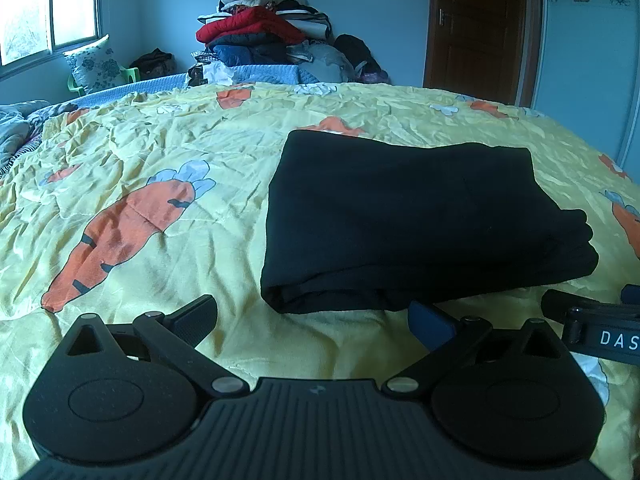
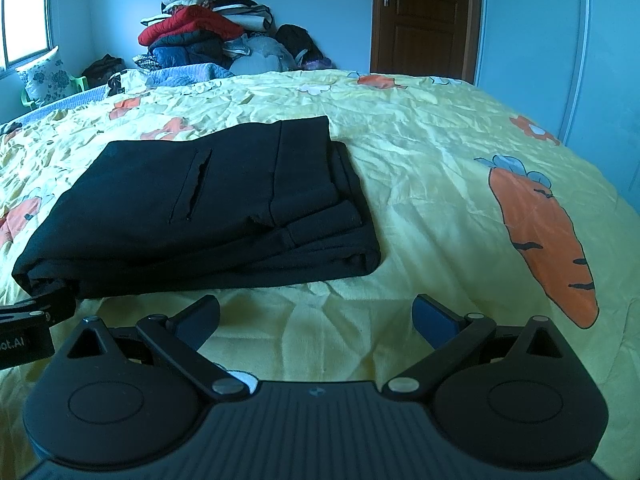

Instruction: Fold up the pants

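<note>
A: Though folded into a thick rectangle, the black pants (image 1: 416,220) show uneven layered edges on their right side; they lie flat on the yellow carrot-print bedspread (image 1: 140,152), just ahead of both tools.

B: Confirmed from the right wrist view. Pants (image 2: 192,208) sit ahead and to the left there, slit pocket (image 2: 192,186) facing up, several stacked layers stepping out at the near right corner.

A: Surroundings. Heap of clothes (image 1: 264,28) at the far side of the bed against the blue wall, red garment near the top. Brown door (image 1: 480,28) to its right. Window (image 1: 44,8) far left, floral cushion (image 1: 98,64) on a green chair (image 1: 76,86) below it.

B: Nothing lies between the fingers and the pants. Bare, wrinkled bedspread only.

A: Left gripper (image 1: 316,320): low over the bedspread, level, fingers spread wide, holding nothing. Its right fingertip sits just at the pants' near edge; contact cannot be told.

B: Right gripper (image 2: 316,318): same low, level pose, jaws wide apart, empty, apart from the pants. The two tools are side by side, each showing at the other's frame edge.
</note>
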Available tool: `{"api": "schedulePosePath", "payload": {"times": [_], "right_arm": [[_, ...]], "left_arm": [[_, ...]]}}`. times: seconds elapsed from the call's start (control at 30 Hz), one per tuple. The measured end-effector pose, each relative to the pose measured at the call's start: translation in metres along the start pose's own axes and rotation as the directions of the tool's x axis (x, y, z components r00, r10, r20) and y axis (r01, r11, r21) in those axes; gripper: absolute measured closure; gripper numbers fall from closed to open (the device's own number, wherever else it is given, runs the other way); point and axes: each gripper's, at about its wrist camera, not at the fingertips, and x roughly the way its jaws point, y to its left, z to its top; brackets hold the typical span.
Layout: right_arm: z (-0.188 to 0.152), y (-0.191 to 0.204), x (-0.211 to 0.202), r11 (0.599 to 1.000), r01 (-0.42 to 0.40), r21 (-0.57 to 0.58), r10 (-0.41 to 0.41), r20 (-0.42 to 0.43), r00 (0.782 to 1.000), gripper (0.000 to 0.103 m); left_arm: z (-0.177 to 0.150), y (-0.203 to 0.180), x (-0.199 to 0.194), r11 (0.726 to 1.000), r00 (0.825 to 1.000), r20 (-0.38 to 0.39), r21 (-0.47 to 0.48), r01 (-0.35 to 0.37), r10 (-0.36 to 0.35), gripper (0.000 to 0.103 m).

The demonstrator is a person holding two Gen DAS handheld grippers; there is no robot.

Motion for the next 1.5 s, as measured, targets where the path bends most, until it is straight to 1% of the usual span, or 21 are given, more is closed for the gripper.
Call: {"api": "schedulePosePath", "payload": {"times": [1.3, 1.5], "right_arm": [[0.0001, 0.0004, -0.0006, 1.0, 0.0, 0.002, 0.0, 0.001, 1.0, 0.0], [0.0011, 0.0022, -0.0025, 1.0, -0.007, -0.003, 0.007, 0.005, 1.0, 0.0]], "left_arm": [[-0.0009, 0.0019, 0.001, 1.0, 1.0, 0.0, 0.006, -0.003, 0.003, 0.0], [0.0032, 0.0023, -0.0009, 1.0, 1.0, 0.005, 0.003, -0.008, 0.008, 0.0]]}}
